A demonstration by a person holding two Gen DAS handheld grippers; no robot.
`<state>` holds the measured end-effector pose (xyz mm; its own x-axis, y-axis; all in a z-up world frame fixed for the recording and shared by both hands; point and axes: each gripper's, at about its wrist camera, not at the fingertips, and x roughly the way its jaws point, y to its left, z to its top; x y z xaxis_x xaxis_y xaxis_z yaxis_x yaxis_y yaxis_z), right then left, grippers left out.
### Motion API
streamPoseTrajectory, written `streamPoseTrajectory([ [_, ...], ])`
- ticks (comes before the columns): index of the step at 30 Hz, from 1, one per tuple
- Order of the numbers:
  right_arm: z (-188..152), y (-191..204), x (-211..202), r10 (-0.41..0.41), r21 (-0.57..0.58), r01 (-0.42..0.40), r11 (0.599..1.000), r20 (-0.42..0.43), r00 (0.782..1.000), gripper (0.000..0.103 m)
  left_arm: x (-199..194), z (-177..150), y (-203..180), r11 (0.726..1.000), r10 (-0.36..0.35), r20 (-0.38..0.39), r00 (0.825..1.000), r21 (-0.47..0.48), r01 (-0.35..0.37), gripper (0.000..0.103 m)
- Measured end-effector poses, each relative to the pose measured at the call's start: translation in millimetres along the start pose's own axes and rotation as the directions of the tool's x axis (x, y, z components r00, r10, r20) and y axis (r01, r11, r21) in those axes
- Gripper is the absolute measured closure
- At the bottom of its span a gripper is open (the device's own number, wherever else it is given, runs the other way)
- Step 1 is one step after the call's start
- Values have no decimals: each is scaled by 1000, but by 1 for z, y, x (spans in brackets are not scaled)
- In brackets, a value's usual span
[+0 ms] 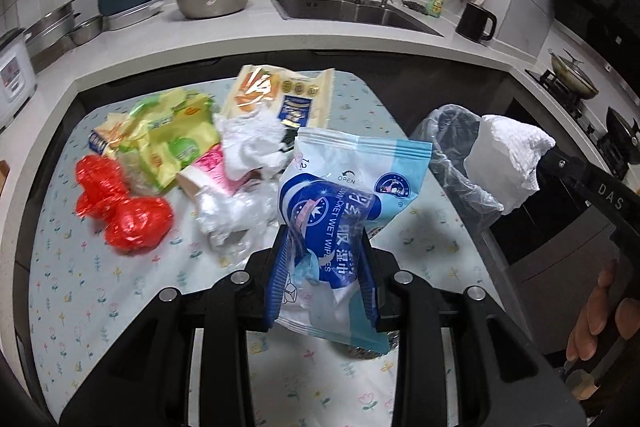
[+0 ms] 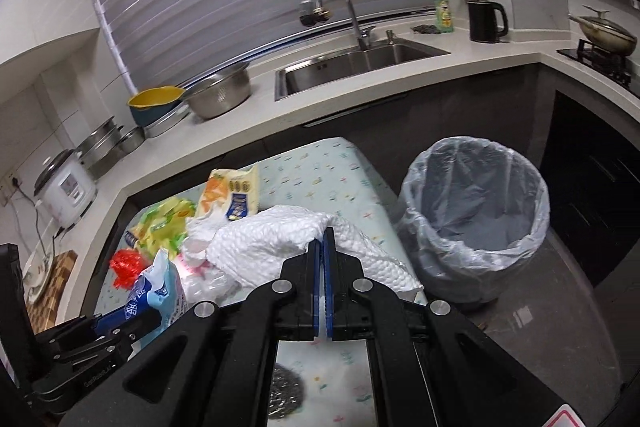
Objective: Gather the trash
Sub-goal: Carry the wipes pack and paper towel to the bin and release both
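Step in hand: carry to bin, both hands loaded. Left tool (image 1: 324,255) is part closed on the wet wipes pack (image 1: 340,211), pads pressing its lower half, pack lifted off the counter (image 1: 80,287). Right tool (image 2: 323,247) is closed tight on a white paper towel (image 2: 280,243), a thin fold pinched betw. the pads, rest of the sheet draping to both sides. In the left wrist view the towel sits right by the bin rim.

Bin (image 2: 476,203) w/ clear liner stands on the floor just beside the counter's right edge; looks empty inside as far as visible.

Next move, my guess: bring right tool over the bin mouth, open jaws, let towel fall; then same for the wipes pack w/ left tool. Towel is light and floppy, may cling to the pads or catch on the liner rim, so release well inside the opening.

Count still on counter:
- red plastic wad (image 1: 120,203) x1
- yellow-green wrappers (image 1: 168,139), a bunch; exact no. unclear
- orange/cream snack bag (image 1: 280,95) x1
- crumpled white tissue (image 1: 252,143) x1
- pink cup (image 1: 208,175) x1
- clear plastic film (image 1: 228,215) x1
- steel scourer (image 2: 284,399) x1, near edge under the tools

Bins: 1. Tools: 2.
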<state>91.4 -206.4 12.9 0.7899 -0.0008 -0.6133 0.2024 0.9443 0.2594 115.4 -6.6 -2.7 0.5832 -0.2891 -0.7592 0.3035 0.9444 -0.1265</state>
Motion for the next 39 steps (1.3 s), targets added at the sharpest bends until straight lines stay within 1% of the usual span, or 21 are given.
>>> streamPoseTrajectory([
  [6,18,-57,15,-98,67,97,993,25,995,101,36,31,-62,991,-88,-15,996,105,89,72],
  [11,29,-95,28,-166,107,162,981,29,986,101,74,55,-113,971,-151,-51,987,179,157,72],
  [14,34,-114,37,-196,131,191,973,26,980,101,97,69,-140,959,-174,-73,982,213,186,72],
  [16,37,-126,43,-216,143,210,967,23,976,101,111,78,-156,950,-197,-92,976,228,214,72],
  [20,41,-151,55,-232,186,226,956,13,973,101,136,91,-184,937,-217,-113,970,256,239,72],
  [22,44,-161,60,-245,198,238,951,12,969,101,149,96,-195,932,-223,-118,968,264,247,71],
  [26,51,-175,68,-260,217,252,943,13,965,101,170,106,-208,931,-242,-131,961,248,268,70],
  [27,53,-178,70,-265,220,256,941,14,964,101,176,108,-210,931,-246,-135,960,243,272,67],
  [28,54,-180,72,-269,222,260,940,15,963,101,180,109,-212,932,-246,-135,960,237,273,55],
  [30,56,-184,75,-275,227,265,937,13,961,101,182,111,-213,940,-238,-115,964,223,258,38],
  [32,58,-188,77,-274,232,264,936,12,962,101,183,114,-215,943,-232,-98,968,223,249,37],
  [34,60,-190,79,-275,233,264,936,13,961,101,183,114,-214,943,-223,-101,970,232,241,33],
  [39,65,-189,88,-255,230,247,941,6,967,100,177,117,-201,955,-181,-71,981,225,193,31],
])
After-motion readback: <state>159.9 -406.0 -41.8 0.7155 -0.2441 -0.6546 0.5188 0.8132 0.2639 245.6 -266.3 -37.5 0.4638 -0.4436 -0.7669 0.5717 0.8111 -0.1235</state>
